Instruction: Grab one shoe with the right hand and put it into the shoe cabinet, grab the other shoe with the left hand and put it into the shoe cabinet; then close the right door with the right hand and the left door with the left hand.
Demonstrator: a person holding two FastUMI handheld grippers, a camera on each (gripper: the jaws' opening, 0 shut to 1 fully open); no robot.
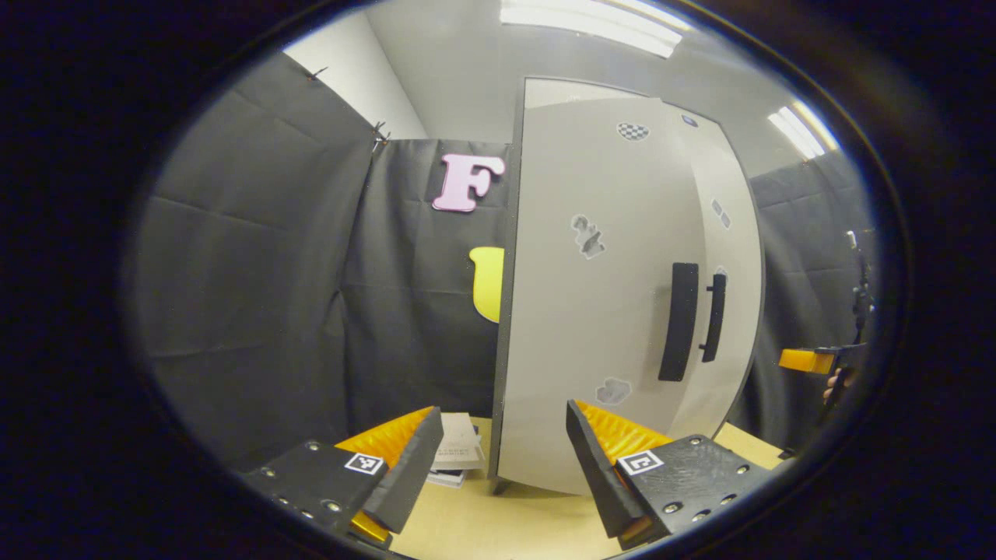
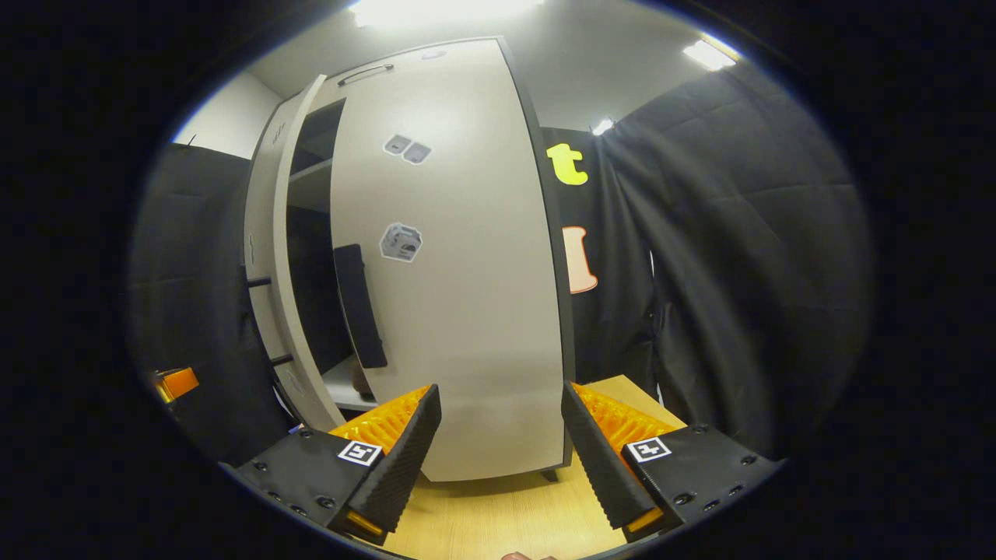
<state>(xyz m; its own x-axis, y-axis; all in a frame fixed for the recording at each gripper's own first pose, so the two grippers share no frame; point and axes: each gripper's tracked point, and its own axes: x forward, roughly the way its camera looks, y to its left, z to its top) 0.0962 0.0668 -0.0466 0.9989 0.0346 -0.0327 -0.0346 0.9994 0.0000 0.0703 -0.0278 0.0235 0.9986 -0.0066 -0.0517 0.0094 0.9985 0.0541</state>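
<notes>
Smooth pale shoe cabinet (image 2: 459, 311) doors face both grippers' spread, empty ribbed jaws.

In the right gripper view the pale grey right door (image 2: 459, 295) hides most of the dark cabinet interior (image 2: 311, 257); a brownish object (image 2: 360, 379) on its shelf is too hidden to identify.

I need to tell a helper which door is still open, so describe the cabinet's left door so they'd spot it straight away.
Start at the tall pale shoe cabinet standing on the wooden table. In the right gripper view, its right door faces the camera, black handle near its left edge. The left door is the panel beyond it, swung outward, with dark shelves showing in the gap.
</notes>
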